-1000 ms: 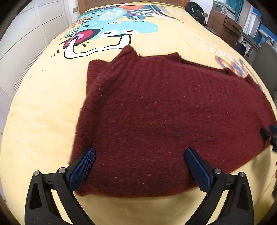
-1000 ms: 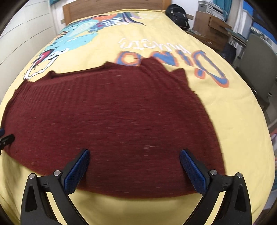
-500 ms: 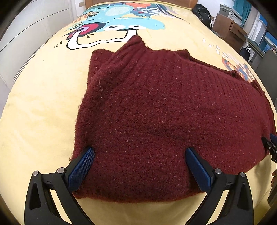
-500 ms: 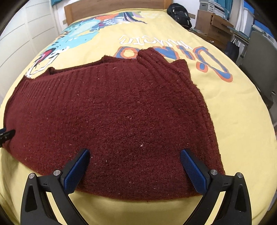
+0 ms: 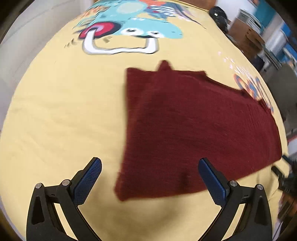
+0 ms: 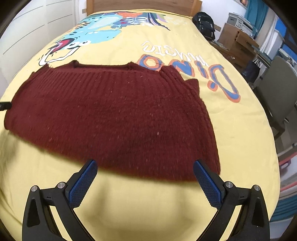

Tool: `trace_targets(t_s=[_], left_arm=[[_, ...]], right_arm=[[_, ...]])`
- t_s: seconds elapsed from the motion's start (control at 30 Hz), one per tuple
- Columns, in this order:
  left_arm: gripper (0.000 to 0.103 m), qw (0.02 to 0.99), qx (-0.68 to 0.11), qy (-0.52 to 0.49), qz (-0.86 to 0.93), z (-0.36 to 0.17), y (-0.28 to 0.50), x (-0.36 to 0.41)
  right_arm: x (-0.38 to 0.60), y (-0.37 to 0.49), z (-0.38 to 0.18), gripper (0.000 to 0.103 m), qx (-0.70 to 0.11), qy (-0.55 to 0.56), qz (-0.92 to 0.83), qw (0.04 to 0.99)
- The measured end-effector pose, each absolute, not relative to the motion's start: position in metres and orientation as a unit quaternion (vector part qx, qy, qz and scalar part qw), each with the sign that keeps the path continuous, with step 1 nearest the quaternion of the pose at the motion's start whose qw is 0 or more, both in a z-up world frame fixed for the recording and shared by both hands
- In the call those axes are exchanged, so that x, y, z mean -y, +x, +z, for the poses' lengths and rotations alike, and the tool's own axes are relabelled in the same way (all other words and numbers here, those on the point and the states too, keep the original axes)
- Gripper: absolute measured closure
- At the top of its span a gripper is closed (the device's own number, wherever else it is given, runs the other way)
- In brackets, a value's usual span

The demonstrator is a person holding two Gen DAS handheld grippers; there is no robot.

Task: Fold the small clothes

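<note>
A dark red knitted sweater [image 5: 194,126] [image 6: 115,118] lies spread flat on a yellow bedspread [image 5: 59,115] [image 6: 144,207] with a cartoon dinosaur print. My left gripper [image 5: 149,178] hovers open over the sweater's near left corner, nothing between its blue pads. My right gripper [image 6: 144,178] is open just short of the sweater's near hem, toward its right side, and holds nothing. The left view is blurred. The left gripper's tip shows at the left edge of the right wrist view [image 6: 4,106].
A wooden headboard [image 6: 144,4] stands at the far end of the bed. A black backpack [image 6: 204,22], cardboard boxes [image 6: 235,40] and a grey chair [image 6: 278,89] stand on the right side of the bed. White cupboard doors [image 6: 24,27] line the left.
Both grippers have pulled back toward the near edge and risen. The left one has shifted left, so the sweater's left edge now sits between its fingers. The sweater lies still.
</note>
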State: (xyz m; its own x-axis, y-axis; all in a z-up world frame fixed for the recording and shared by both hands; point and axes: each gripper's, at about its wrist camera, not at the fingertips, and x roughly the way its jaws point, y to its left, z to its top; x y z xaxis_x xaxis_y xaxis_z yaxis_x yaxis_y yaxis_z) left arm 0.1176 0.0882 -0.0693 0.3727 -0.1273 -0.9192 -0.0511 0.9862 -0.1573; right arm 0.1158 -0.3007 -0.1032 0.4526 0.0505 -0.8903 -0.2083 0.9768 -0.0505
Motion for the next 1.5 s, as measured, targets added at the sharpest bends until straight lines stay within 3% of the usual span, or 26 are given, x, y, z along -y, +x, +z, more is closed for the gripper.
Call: trace_targets(t_s=[0.37, 0.53, 0.6, 0.67, 0.77, 0.83, 1.2, 1.5], left_arm=[[0.001, 0.793, -0.587, -0.157, -0.051, -0.121, 0.138, -0.117], [0.003, 0.789, -0.592, -0.144, -0.078, -0.123, 0.143, -0.103], [0.022, 0.787, -0.596, -0.131, -0.092, -0.122, 0.141, -0.095], [0.051, 0.787, -0.593, -0.134, -0.104, -0.116, 0.139, -0.089], [0.066, 0.792, -0.588, -0.124, -0.109, -0.111, 0.141, -0.080], [0.071, 0.794, -0.587, -0.119, -0.106, -0.108, 0.140, -0.073], [0.075, 0.813, -0.559, -0.101, -0.127, -0.030, 0.151, -0.019], [0.077, 0.813, -0.546, -0.069, -0.192, 0.016, 0.176, 0.102]], right_arm=[[0.324, 0.095, -0.110, 0.000, -0.539, -0.044, 0.048, 0.840], [0.333, 0.093, -0.107, 0.000, -0.539, -0.038, 0.041, 0.840], [0.336, 0.093, -0.106, 0.000, -0.538, -0.032, 0.040, 0.841], [0.340, 0.093, -0.105, 0.000, -0.536, -0.028, 0.039, 0.843], [0.345, 0.091, -0.103, 0.000, -0.533, -0.022, 0.035, 0.845], [0.349, 0.090, -0.102, 0.000, -0.532, -0.018, 0.034, 0.846], [0.391, 0.087, -0.085, 0.000, -0.507, 0.019, 0.016, 0.862], [0.442, 0.080, -0.063, 0.000, -0.479, 0.050, -0.011, 0.877]])
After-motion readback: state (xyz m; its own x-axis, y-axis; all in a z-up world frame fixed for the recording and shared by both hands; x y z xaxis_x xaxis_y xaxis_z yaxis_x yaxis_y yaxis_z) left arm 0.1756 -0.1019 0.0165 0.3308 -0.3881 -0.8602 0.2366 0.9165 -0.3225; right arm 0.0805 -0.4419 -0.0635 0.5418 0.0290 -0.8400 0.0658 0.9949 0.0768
